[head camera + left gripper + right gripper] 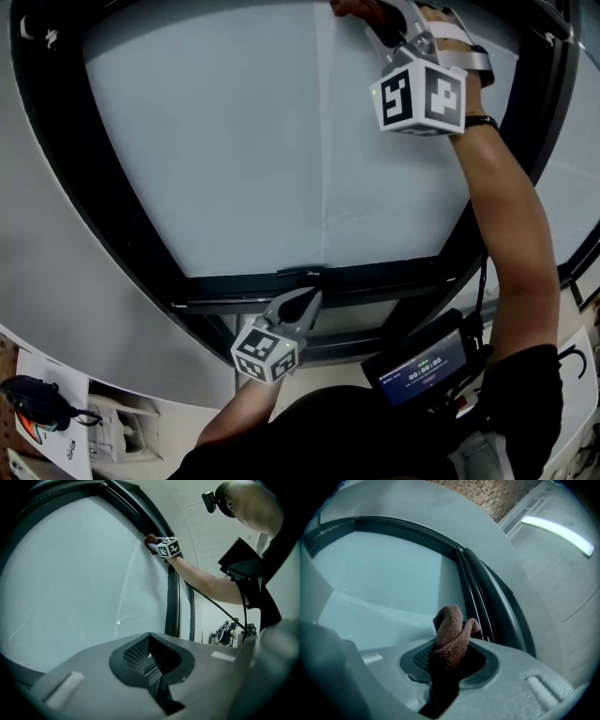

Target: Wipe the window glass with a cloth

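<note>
The window glass [262,150] is a large pale pane in a black frame [375,278]. My right gripper [380,21] is raised to the pane's top edge and is shut on a reddish-brown cloth [361,11]. In the right gripper view the bunched cloth [451,634] sticks out between the jaws of that gripper [450,660], against the glass [384,573] beside the frame's upright [483,597]. My left gripper [302,300] hangs low by the bottom frame rail, shut with nothing in it. From the left gripper view [152,651] the raised right gripper [157,545] and the cloth [150,539] show far up the pane.
A grey wall [56,234] surrounds the window. A small screen unit [422,367] hangs at the person's chest, with a cable running up the right arm. Papers and a black object [37,398] lie at the lower left. A ceiling light [555,531] glows above.
</note>
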Motion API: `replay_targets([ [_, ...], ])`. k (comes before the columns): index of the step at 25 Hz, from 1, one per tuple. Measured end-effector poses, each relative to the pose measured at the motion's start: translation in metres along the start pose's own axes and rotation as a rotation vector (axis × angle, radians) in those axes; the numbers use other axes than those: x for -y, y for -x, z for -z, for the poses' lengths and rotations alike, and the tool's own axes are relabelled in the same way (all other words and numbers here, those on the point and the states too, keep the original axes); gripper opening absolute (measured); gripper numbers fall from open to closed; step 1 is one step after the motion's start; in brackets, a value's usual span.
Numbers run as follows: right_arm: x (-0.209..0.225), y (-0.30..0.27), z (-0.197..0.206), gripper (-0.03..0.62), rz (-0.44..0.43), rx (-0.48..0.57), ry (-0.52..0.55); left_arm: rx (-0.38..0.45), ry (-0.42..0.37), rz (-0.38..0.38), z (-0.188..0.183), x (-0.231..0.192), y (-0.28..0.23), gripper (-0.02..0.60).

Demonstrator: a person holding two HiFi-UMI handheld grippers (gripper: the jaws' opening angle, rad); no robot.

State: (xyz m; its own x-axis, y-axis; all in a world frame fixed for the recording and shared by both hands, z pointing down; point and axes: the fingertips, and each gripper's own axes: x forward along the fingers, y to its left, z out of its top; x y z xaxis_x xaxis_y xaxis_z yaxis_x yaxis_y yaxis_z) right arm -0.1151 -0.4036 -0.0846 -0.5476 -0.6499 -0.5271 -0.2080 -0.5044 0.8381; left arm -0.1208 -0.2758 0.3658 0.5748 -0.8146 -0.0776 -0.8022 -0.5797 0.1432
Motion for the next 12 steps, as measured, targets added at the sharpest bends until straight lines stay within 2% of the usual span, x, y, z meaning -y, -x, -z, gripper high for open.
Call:
replay_targets([
  [5, 0.005, -0.029, 0.003, 0.081, -0.009, -0.015, 0.021, 0.044, -0.03, -0.02, -0.024, -0.005, 0.001, 0.017],
  [12, -0.027, -0.029, -0.003, 0.077, -0.122, -0.054, 0.062, 0.023, -0.038, 0.008, -0.02, 0.0, -0.007, 0.017],
])
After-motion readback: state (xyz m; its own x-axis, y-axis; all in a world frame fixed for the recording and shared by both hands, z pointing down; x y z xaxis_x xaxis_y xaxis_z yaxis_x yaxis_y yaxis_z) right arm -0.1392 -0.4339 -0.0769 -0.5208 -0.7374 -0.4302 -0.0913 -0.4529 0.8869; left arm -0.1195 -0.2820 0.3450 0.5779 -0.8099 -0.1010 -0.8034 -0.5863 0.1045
